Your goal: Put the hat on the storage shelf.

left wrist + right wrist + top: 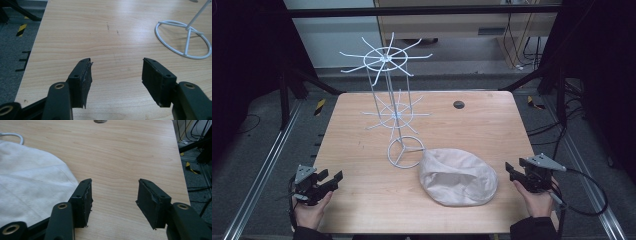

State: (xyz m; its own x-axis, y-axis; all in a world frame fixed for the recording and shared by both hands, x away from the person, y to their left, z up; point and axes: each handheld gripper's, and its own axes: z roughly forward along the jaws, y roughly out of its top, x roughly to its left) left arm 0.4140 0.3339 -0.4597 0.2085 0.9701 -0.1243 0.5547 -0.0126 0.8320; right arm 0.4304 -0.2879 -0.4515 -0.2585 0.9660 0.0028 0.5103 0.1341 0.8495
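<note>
The beige cap (pixel 458 177) lay near the counter's (pixel 482 130) front edge, toward its right side, long axis running along that edge, touching the white wire rack's (pixel 393 107) base ring. The right gripper (pixel 518 176) hovered just beside it, fingers (pixel 147 200) wide, empty. The left gripper (pixel 328 181), also wide and empty, sat well apart at the front-left corner. No readable writing showed.

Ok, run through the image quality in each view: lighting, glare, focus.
High view: the table is evenly lit, the surroundings dark, the picture soft, the white rack thin and faint. Left gripper view: a pale glare patch on the wood beside the rack's ring base; the jaws are sharp. Right gripper view: the cloth is bright, nearly washed out; the far table edge blurs.
</note>
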